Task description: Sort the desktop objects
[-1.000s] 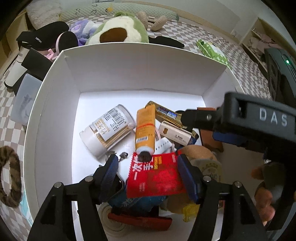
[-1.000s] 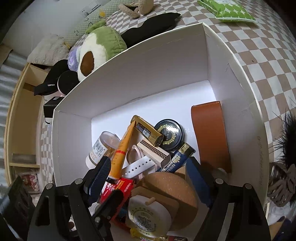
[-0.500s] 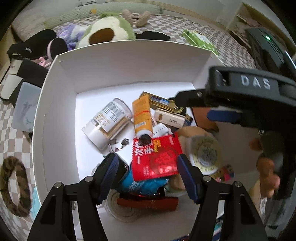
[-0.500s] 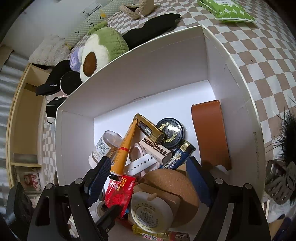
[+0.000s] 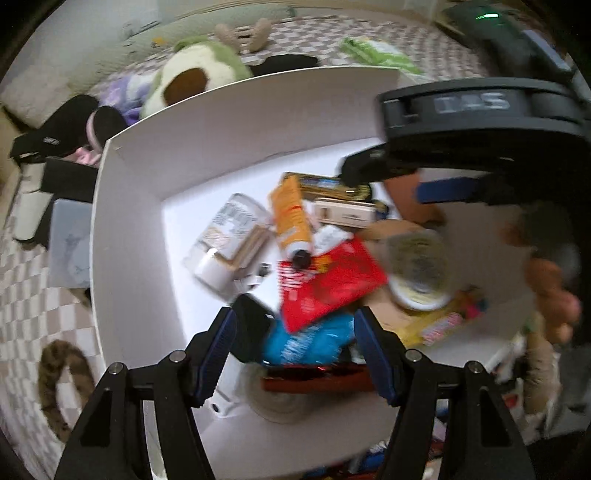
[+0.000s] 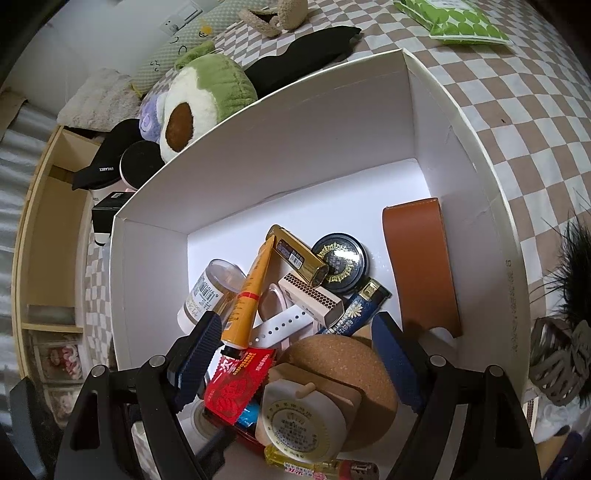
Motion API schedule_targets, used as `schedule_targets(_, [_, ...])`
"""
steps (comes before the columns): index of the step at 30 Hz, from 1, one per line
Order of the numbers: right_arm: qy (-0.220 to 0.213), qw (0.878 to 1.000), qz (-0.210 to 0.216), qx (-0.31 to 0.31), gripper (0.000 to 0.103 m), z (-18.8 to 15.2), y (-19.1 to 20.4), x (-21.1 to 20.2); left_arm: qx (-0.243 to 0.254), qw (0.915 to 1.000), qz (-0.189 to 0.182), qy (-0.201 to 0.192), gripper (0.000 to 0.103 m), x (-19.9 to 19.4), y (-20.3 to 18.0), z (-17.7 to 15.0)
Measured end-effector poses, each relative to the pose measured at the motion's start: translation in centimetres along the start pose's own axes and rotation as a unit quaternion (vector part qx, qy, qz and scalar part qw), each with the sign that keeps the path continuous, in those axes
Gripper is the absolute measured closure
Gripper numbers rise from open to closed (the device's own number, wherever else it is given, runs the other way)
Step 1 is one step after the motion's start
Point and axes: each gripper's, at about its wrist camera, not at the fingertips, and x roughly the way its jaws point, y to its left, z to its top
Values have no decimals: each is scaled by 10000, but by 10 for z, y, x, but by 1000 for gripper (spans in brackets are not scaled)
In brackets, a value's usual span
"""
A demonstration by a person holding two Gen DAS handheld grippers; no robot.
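A white cardboard box holds several small items. My left gripper hangs open over a red packet and a blue packet, its pads clear of both. An orange tube and a labelled jar lie just beyond. My right gripper stands open above a cork disc and a white round dial, gripping neither. Its black body crosses the upper right of the blurred left wrist view.
The box also holds a brown leather case, a gold box, a black tin, a matchbox and a blue lighter. On the checked cloth outside lie an avocado plush, a green pack and a claw clip.
My left gripper has rolled, so the box and the red packet now sit tilted in its view, which is blurred. The right gripper has kept still.
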Motion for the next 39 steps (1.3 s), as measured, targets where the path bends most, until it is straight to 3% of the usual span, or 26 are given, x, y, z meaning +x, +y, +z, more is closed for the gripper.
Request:
schedule_targets(3, [-7,10000,21,-38,19,-1,2,-1,-375,9991,171,-30,37,7,10,5])
schedule_targets(7, [-1,10000,59,-14,19,0,1,0,-1002,9949,117,-10,37,17,26,9])
schedule_targets(14, [15,9999,126,54,19,1,0,2,-1529,9874,320,-249,37,16,44,13])
schedule_targets(21, [-13,9996,236,142,19,2,-1,1,-1708,9846,64,-373,37,12,50,12])
schedule_targets(27, [-361,9961,784,176,19,4,6,-20,-1825,9820,-96,-470,37,4,51,10])
schedule_targets(32, [-329,9970,701,16,19,2,13,-20,-1746,9830,-95,-558,37,-3,48,9])
schedule_targets(33, [-320,9974,651,-12,19,1,13,-19,-1716,9834,-70,-581,36,-5,47,8])
schedule_targets(36, [-363,9982,456,-161,19,-2,16,-20,-1667,9833,98,-730,17,-13,45,7])
schedule_targets(39, [-476,9981,312,-242,19,-6,16,-26,-1711,9804,179,-960,6,-23,45,4])
